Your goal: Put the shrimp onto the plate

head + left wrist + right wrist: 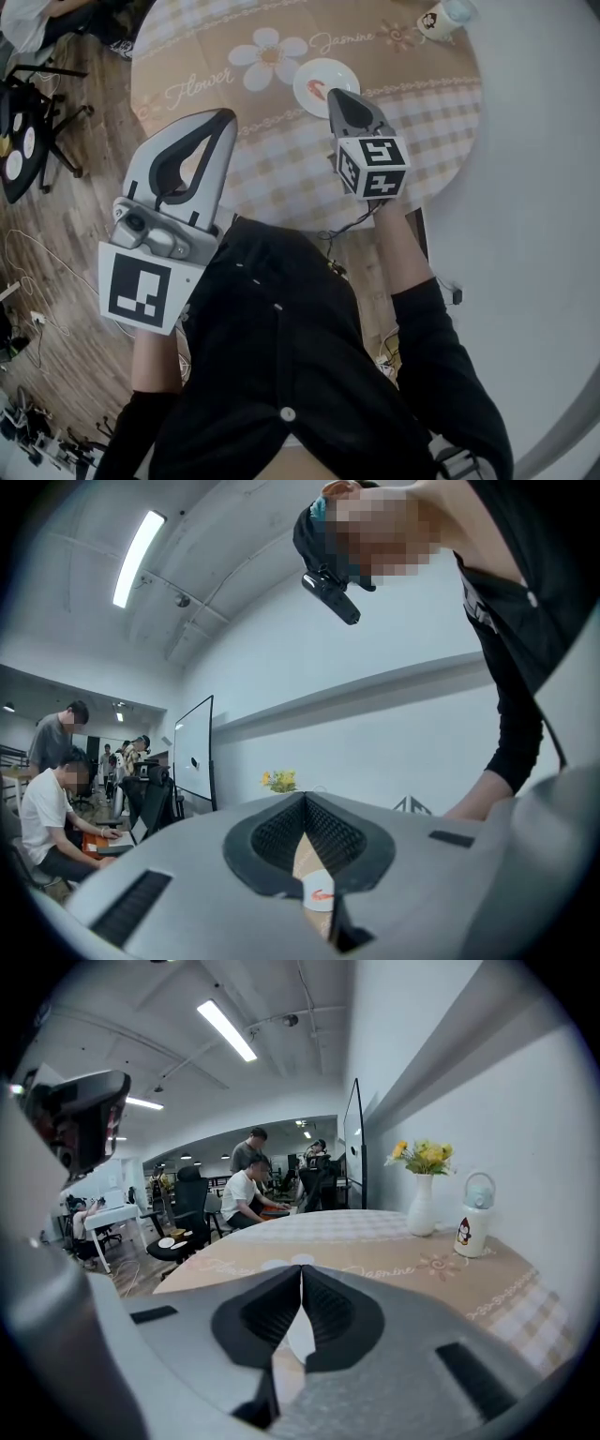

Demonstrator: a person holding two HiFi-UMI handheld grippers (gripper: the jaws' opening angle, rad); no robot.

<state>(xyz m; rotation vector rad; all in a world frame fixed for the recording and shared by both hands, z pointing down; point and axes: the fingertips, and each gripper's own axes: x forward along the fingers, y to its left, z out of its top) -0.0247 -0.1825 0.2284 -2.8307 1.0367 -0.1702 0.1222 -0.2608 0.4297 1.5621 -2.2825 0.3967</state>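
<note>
Seen at left: left gripper (227, 115), jaws together, empty. At upper centre: right gripper (334, 95), jaws together, empty, near shrimp (317, 92) on plate (330, 69).

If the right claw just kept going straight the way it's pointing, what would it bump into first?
Most likely the white plate, lying just ahead of and below the shut right claw, which tilts downward. Depth is unclear, so it might instead touch the tablecloth just beyond it.

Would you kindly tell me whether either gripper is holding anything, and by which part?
Nothing is held: the left gripper and the right gripper both have their jaws shut together with nothing between them. The shrimp lies on the plate.
</note>
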